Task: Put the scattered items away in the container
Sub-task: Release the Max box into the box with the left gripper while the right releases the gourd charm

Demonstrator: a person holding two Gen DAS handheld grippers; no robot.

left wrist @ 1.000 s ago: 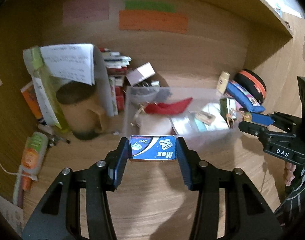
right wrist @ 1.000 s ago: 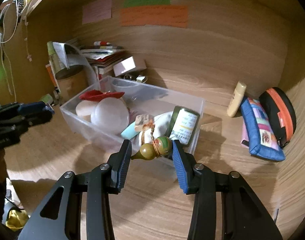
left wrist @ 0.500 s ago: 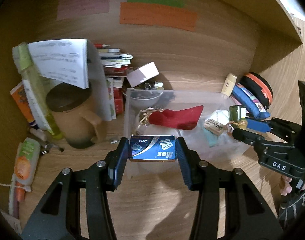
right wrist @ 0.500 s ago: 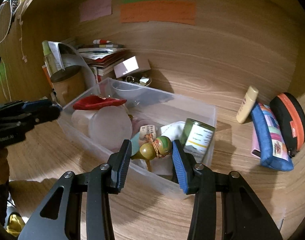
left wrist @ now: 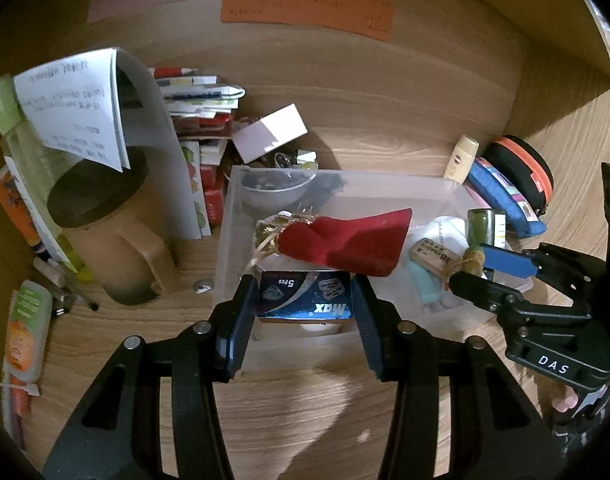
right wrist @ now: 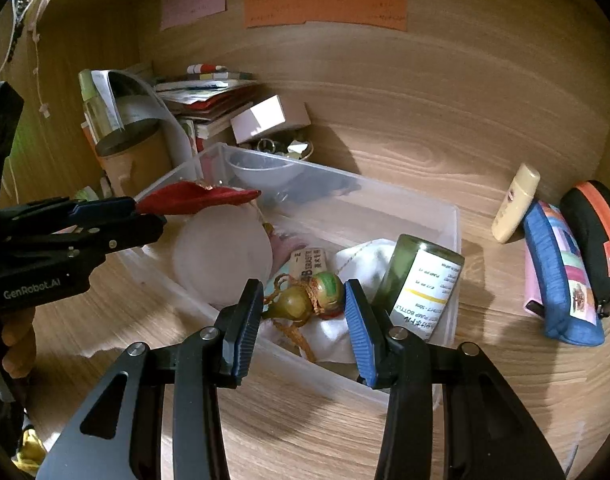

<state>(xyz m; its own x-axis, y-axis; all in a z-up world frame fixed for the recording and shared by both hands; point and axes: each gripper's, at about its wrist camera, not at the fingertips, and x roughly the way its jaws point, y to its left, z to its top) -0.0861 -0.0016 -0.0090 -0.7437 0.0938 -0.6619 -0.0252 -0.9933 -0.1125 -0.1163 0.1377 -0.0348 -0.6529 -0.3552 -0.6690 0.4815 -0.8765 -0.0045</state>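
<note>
We seem to be at a home desk nook: wood-grain walls (right wrist: 445, 100) with sticky notes (right wrist: 325, 4), stacked books (left wrist: 197, 112), a mug (left wrist: 105, 232), pencil cases (right wrist: 561, 276) and a lotion tube (right wrist: 515, 204).

- Dim, warm light in both views; the wood reads yellow-brown
- Strong fisheye bend: the back wall (right wrist: 445, 92) bows, and black vignette fills every corner
- Light seems to come from above and behind the cameras; the gripper arms throw soft shadows on the desk (left wrist: 305, 408) below them
- A brighter, washed-out patch sits at the top left edge of the right wrist view
- The clear bin (right wrist: 445, 216) shows pale glare along its rim
- Centre fairly sharp; print on the notes (left wrist: 309, 8) too blurred to read; edges smear
</note>
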